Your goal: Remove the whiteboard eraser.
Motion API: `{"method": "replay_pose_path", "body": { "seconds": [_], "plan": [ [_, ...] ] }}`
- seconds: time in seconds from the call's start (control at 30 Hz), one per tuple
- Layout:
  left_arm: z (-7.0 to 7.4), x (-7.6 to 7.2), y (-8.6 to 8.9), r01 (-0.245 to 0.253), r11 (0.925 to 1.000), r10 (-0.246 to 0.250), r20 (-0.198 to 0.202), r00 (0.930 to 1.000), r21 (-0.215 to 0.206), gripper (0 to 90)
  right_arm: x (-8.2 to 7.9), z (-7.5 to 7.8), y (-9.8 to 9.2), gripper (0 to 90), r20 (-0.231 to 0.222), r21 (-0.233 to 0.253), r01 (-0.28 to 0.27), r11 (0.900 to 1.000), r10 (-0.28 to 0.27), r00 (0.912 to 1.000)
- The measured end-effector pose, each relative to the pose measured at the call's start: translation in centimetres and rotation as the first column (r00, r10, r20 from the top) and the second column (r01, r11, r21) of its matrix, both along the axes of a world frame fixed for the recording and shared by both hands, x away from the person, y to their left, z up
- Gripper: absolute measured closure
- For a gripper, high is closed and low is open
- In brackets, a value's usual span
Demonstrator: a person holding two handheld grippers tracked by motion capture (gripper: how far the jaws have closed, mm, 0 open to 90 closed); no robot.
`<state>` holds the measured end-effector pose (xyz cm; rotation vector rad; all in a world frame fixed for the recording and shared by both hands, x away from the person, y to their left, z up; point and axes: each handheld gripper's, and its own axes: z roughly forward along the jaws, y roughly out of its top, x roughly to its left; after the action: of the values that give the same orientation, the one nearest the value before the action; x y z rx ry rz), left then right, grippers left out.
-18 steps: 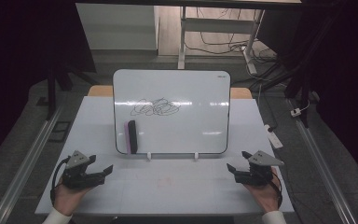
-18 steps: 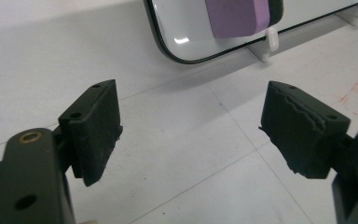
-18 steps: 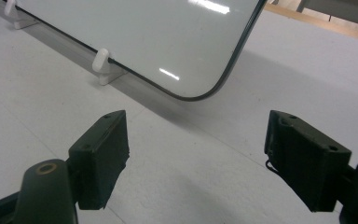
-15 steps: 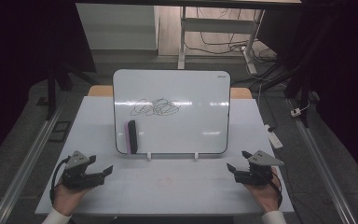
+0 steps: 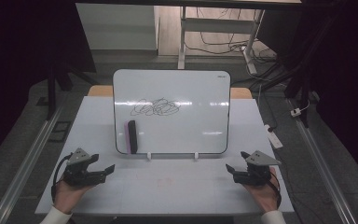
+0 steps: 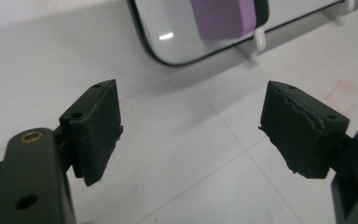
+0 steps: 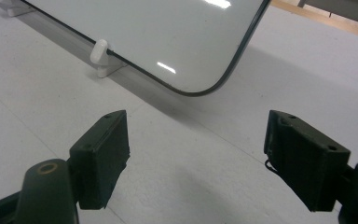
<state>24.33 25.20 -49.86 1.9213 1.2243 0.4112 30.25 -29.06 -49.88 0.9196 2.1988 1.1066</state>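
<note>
White and bare near its front, the worktop (image 5: 168, 186) carries a whiteboard (image 5: 186, 126) that stands tilted back on two small white feet, about midway between the worktop's left and right edges and toward its far edge. A black scribble (image 5: 156, 107) sits on the upper left part of the board. Against the board's lower left corner leans an eraser (image 5: 130, 136), upright, purple on one face and black on the other; in the left claw view its purple face (image 6: 221, 17) shows just above the board's rounded corner.

Near the front left corner of the worktop, a hand holds the left claw (image 5: 103, 171), jaws spread wide with nothing between them. The eraser lies beyond it and a little to its right, well apart. Near the front right corner, the right claw (image 5: 231, 170) is likewise spread and holds nothing; the board's lower right corner (image 7: 200, 88) stands ahead of it, not touching.
</note>
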Motion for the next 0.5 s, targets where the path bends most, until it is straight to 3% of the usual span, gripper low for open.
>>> {"method": "replay_pose_path", "body": {
  "seconds": [0.2,0.5],
  "plan": [
    [1.3,1.2,-1.4,0.002,1.0000,-0.002,0.029,0.9996,-0.009,22.2,0.0,0.0,0.2,21.6,0.007,-0.012,0.004,1.000,-0.003,1.0000],
    [2.7,3.8,-5.1,0.026,0.9995,-0.027,0.065,0.9975,0.021,23.9,0.0,0.0,0.2,21.6,0.006,-0.013,0.012,1.000,-0.011,0.9999]
  ]
}}
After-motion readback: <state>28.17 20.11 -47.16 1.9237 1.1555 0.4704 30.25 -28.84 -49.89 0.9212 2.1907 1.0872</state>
